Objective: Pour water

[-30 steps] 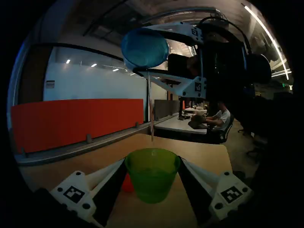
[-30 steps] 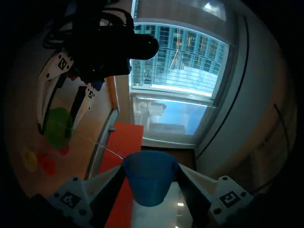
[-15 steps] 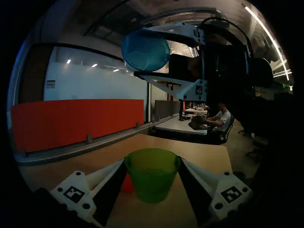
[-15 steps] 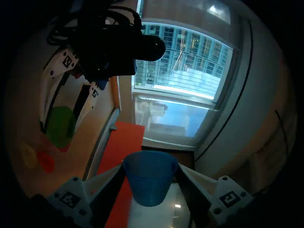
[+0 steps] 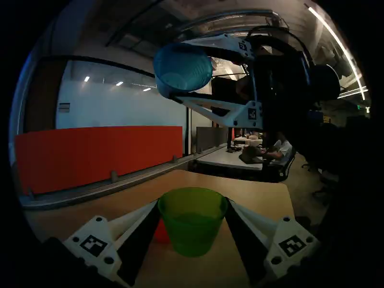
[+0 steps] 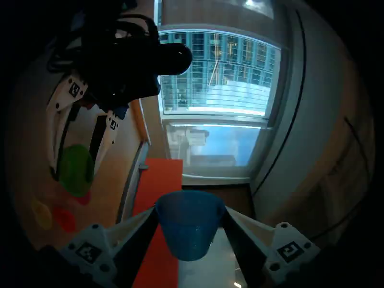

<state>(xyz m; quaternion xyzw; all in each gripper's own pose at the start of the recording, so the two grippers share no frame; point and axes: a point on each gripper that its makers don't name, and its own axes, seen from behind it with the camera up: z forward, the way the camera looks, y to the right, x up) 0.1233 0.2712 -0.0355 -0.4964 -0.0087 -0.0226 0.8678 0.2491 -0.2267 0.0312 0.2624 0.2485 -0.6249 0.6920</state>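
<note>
Green plastic sits between the fingers of my left hand-held gripper [image 5: 192,212]: both fingers press on the sides of the green cup [image 5: 193,230], one on each side. It stands upright, mouth up, long axis vertical, low over the wooden bench [image 5: 261,192]; I cannot tell whether its base touches the wood. A darker band low inside it looks like water. Just behind it, a small red thing [image 5: 161,233] lies on the bench.

My right hand-held gripper [image 6: 190,217] pinches the blue cup [image 6: 190,228] the same way, a finger pressed to each side. Seen from the left gripper view, that cup hangs high above the green one, well apart from it. It is tipped far over, with its long axis closer to level than to upright and its open mouth turned down and toward the green cup. I see no stream between them.

The risk, as I judge it, is the height. Anything left in the blue cup would fall a long way, and a small twist of my right wrist could send it past the green rim onto the bench, or make it splash out. Both cups taper, so a loosened squeeze could let one slide downward.
</note>
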